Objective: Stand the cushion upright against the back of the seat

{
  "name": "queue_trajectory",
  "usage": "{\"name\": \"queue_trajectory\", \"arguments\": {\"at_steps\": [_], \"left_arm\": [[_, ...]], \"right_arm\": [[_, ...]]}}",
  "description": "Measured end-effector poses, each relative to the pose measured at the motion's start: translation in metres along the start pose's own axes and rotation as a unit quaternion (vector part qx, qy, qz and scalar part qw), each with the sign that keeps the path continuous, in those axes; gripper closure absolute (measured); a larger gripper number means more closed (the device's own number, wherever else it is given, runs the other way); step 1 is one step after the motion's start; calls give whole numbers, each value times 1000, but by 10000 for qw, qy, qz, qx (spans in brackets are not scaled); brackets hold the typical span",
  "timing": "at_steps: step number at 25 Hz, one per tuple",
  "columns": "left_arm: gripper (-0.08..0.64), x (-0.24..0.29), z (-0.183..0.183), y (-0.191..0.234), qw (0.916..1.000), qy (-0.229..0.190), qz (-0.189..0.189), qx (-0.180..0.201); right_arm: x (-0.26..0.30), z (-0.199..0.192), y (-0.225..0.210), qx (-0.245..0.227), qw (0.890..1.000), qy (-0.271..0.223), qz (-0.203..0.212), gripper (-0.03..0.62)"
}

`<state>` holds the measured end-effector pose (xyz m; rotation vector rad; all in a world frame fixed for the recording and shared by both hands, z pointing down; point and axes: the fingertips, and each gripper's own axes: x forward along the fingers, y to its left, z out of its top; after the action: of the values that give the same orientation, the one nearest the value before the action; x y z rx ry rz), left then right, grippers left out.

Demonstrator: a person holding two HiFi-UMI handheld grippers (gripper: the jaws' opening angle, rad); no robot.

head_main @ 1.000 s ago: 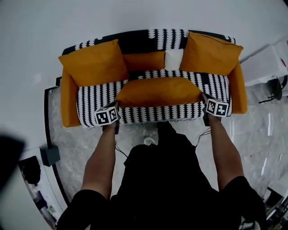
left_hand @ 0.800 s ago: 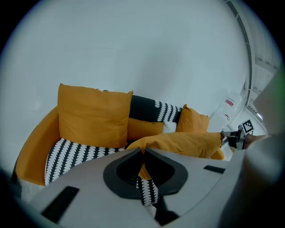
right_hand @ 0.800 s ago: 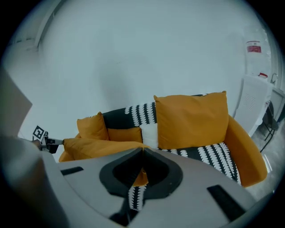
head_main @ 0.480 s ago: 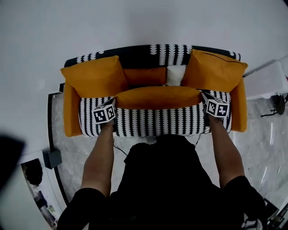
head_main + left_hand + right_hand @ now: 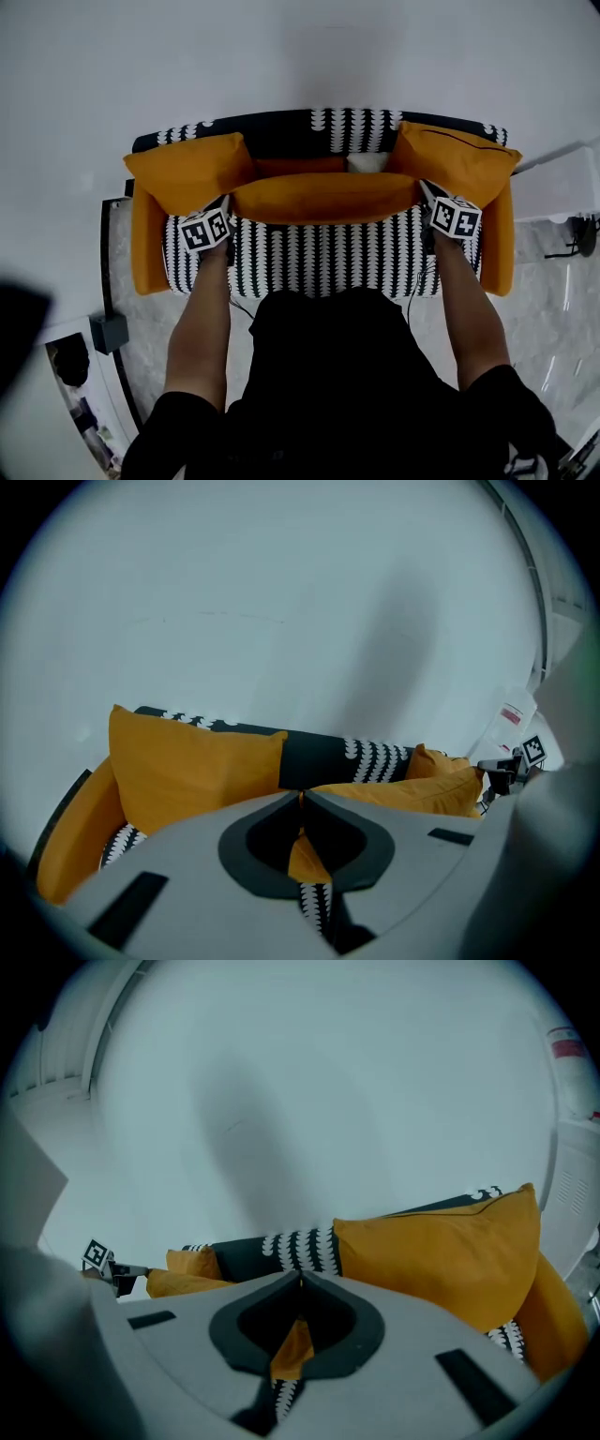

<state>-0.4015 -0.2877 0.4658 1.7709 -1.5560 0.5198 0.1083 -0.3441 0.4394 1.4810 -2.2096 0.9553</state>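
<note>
The cushion (image 5: 323, 197) lies level across the far part of the sofa (image 5: 319, 267) seat, just before the backrest. The left claw (image 5: 226, 208) holds its left end and the right claw (image 5: 426, 195) its right end. Only the gripper views show each claw pinched narrow on an orange corner. The head view hides the tips and does not show whether the cushion touches the seat. The left pillow (image 5: 187, 173) and right pillow (image 5: 455, 159) flank it.

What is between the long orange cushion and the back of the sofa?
A small orange cushion and a white cushion sit at the backrest, right behind the long orange cushion, so they stand in its way. Two big orange cushions fill the corners at either end.
</note>
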Motion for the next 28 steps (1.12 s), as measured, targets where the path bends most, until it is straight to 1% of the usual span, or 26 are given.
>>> {"name": "queue_trajectory", "arguments": {"at_steps": [4, 7, 10, 14, 18, 21, 24, 28], "left_arm": [[534, 18, 23, 1, 10000, -7, -50, 19], [534, 32, 32, 2, 10000, 40, -26, 79], [534, 53, 33, 6, 9999, 133, -3, 64], [532, 73, 42, 3, 9999, 61, -114, -6], [532, 88, 47, 9, 9999, 35, -76, -96], [532, 95, 49, 13, 10000, 66, -4, 5], [531, 98, 57, 13, 9999, -68, -33, 112], [530, 83, 74, 13, 9989, -371, 76, 263]], "right_arm": [[24, 20, -9, 0, 9999, -51, -149, 552], [43, 24, -16, 42, 9995, 1, -314, 552], [63, 22, -23, -19, 9990, 157, -427, 552], [81, 18, -34, -93, 9971, 437, -611, 552], [96, 21, -43, -204, 9959, 606, -642, 551], [108, 22, -47, -316, 9946, 754, -645, 552], [116, 18, -55, -376, 9924, 910, -736, 552], [129, 15, -66, -442, 9902, 1079, -769, 551]]}}
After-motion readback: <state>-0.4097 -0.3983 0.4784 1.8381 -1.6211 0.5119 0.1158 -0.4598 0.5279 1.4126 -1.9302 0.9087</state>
